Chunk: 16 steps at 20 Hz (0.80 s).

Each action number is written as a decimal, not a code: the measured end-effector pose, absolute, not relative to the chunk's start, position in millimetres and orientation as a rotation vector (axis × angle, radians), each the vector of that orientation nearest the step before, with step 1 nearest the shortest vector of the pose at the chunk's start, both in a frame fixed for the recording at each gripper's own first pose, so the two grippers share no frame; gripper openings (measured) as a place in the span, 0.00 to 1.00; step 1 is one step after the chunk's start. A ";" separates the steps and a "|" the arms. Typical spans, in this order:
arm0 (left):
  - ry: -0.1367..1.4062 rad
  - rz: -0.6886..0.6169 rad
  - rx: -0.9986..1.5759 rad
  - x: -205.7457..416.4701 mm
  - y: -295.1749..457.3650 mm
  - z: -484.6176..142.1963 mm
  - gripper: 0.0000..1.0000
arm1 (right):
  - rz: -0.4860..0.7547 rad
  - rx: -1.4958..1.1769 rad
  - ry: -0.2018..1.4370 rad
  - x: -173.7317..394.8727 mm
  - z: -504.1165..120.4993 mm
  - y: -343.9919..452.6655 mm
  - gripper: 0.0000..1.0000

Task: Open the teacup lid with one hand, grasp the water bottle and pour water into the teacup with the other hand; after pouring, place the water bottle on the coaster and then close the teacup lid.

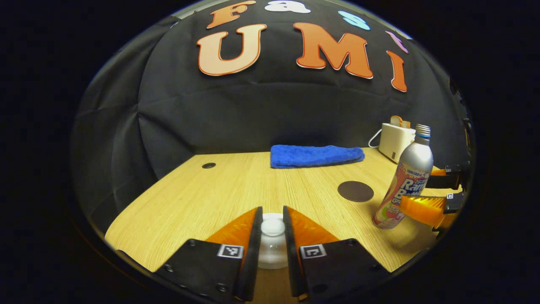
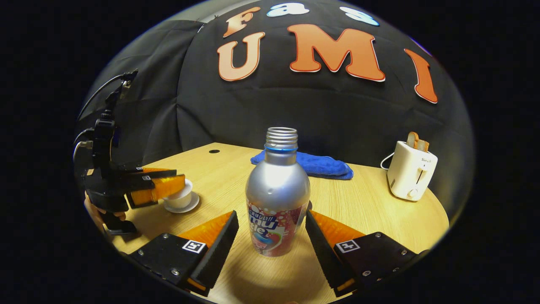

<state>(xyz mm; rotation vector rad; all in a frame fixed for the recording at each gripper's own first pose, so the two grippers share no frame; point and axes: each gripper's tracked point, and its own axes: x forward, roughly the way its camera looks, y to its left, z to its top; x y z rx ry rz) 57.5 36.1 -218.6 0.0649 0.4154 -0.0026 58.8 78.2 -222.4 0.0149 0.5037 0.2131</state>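
The left claw (image 1: 272, 228) sits at the bottom middle of the left gripper view. Its two fingers are close together on the white knob of the teacup lid (image 1: 272, 226), one on each side. They seem to pinch it, so the lid can be lifted, though the cup under it is mostly hidden there. In the right gripper view, the same claw reaches over the teacup (image 2: 180, 198) at the left of the frame. The cup stands on a small white saucer (image 2: 185, 207) on the counter (image 2: 363, 211).

The right claw (image 2: 270, 230) sits at the bottom of its own view. Its fingers stand wide apart, one on each side of the water bottle (image 2: 277, 190). They do not touch it yet. The bottle stands upright with its cap off, ready for pouring.

The dark round coaster (image 1: 355, 191) lies just beside the bottle, waiting for it after the pour. A blue towel (image 1: 316, 155) and a white toaster (image 2: 411, 171) rest farther back, out of the way.
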 end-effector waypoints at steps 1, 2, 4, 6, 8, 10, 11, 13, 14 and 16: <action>0.416 -0.003 0.064 57.9 36.2 -218.8 0.32 | 0.212 0.015 0.511 58.7 -224.2 78.5 0.96; 0.411 -0.002 0.059 57.5 36.2 -218.0 0.32 | 0.212 0.016 0.518 58.6 -226.8 78.1 0.96; 0.399 -0.004 0.042 56.7 34.5 -215.8 0.38 | 0.205 0.018 0.527 59.9 -229.2 77.0 0.96; 0.383 -0.007 0.024 58.8 32.6 -212.1 0.29 | 0.199 0.029 0.538 62.1 -231.9 76.4 0.89; 0.358 -0.003 0.024 59.5 34.0 -204.0 0.29 | 0.199 0.048 0.547 63.3 -232.5 76.6 0.84; 0.341 0.004 0.020 59.3 36.1 -196.7 0.29 | 0.203 0.058 0.555 63.6 -232.9 78.0 0.81; 0.332 0.006 0.016 59.0 36.2 -193.5 0.29 | 0.204 0.054 0.557 64.4 -232.1 78.1 0.80; 0.319 0.010 0.012 56.2 38.2 -188.3 0.29 | 0.208 0.045 0.554 64.7 -231.8 79.0 0.75; 0.317 0.012 0.012 55.2 39.3 -187.1 0.29 | 0.210 0.037 0.553 64.0 -231.5 79.6 0.78; 0.311 0.016 0.003 54.1 41.0 -183.0 0.29 | 0.212 0.007 0.547 63.8 -228.8 81.0 0.78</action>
